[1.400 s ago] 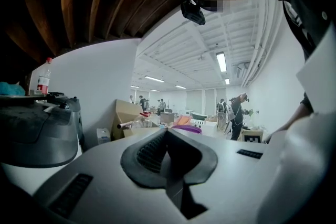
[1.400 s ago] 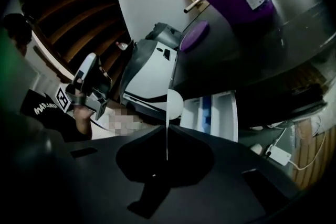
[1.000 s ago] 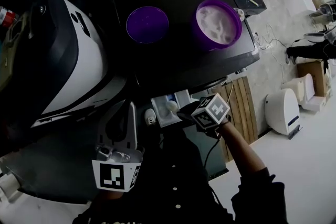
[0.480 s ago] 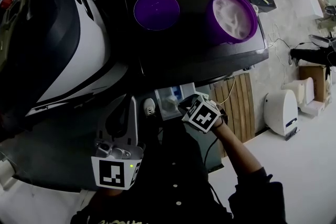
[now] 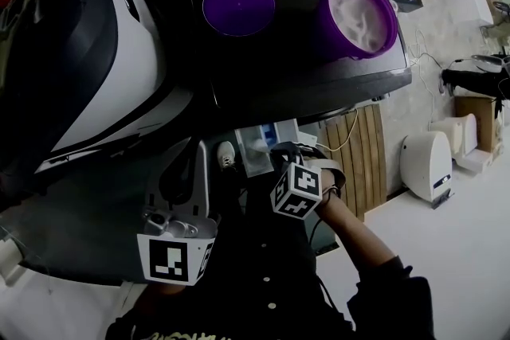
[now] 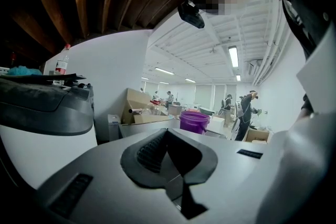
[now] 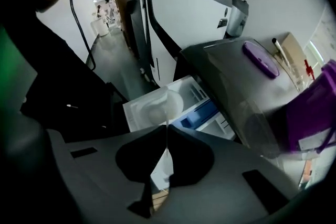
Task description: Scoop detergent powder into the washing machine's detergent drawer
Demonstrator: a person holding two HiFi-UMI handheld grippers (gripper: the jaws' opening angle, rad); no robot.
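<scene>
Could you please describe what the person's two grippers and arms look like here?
Both the left gripper and the right gripper have grey plastic bodies with dark jaw pads. Each carries a white cube printed with black square markers. A thin black cable hangs below the left one. The right arm wears a black long sleeve.
</scene>
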